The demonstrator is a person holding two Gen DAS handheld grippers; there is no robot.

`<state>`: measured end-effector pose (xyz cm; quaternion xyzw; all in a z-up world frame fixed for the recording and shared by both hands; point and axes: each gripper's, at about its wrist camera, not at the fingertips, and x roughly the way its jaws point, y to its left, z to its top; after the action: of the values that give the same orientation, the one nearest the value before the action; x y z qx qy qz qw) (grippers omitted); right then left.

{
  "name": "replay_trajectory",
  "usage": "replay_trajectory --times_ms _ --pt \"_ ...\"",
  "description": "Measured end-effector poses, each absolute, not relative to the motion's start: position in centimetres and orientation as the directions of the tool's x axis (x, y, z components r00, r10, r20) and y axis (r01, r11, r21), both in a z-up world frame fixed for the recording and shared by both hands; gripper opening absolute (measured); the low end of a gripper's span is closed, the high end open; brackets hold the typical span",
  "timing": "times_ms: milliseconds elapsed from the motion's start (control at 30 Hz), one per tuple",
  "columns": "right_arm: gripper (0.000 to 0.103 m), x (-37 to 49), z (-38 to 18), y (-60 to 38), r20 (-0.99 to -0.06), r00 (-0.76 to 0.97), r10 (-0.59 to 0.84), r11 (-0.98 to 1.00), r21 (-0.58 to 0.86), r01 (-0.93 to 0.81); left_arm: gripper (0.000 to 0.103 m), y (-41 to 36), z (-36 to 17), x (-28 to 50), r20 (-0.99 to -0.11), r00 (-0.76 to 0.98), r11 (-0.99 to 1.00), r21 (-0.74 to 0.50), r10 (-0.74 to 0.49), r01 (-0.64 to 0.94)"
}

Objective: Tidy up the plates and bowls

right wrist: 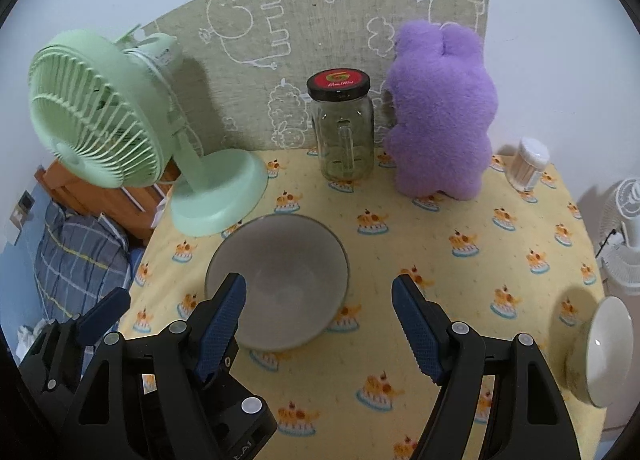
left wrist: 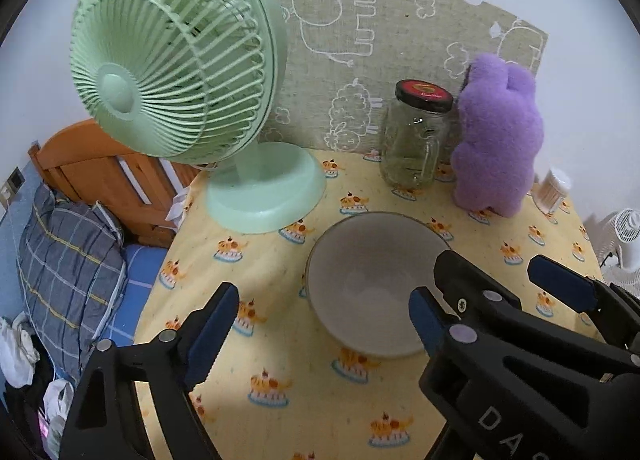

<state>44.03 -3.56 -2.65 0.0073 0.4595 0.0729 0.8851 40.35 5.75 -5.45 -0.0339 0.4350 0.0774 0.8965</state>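
Grey bowl (right wrist: 276, 280) sits centre frame on the table (right wrist: 460, 280). Left tongs (left wrist: 316, 324) and right tongs (right wrist: 320, 324) gape empty, seemingly poised to grasp its rim.

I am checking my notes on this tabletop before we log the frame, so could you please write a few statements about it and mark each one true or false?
1. The grey bowl is empty. True.
2. The glass jar has no lid. False: a black lid with a red label closes it.
3. The purple plush toy stands right of the jar in the right wrist view. True.
4. The right gripper is shut on the grey bowl. False: it is open and holds nothing.
5. The green fan lies on its side. False: it stands upright on its round base.
6. The left gripper is open. True.
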Motion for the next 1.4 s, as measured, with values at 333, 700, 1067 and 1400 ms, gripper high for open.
replay_trajectory --times_ms 333,700,1067,1400 --pt "0.071 48.3 -5.3 -3.1 -0.819 0.563 0.109 0.993 0.063 -0.101 0.071 6.8 -8.3 44.2 -0.795 0.598 0.985 -0.001 0.105 -0.175" --pt "0.057 49.9 -8.3 -2.6 -0.844 0.524 0.115 0.992 0.073 -0.101 0.052 7.5 -11.2 45.7 -0.830 0.554 0.985 -0.035 0.065 -0.169" --pt "0.029 50.6 -9.1 -2.8 -0.854 0.511 0.099 0.993 0.055 -0.101 0.031 7.1 -11.8 46.6 -0.837 0.542 0.985 -0.019 0.076 -0.169" --pt "0.026 50.0 -8.6 -3.2 -0.860 0.502 0.094 0.994 0.052 -0.097 0.030 6.4 -11.0 45.7 -0.843 0.531 0.987 0.001 0.088 -0.161"
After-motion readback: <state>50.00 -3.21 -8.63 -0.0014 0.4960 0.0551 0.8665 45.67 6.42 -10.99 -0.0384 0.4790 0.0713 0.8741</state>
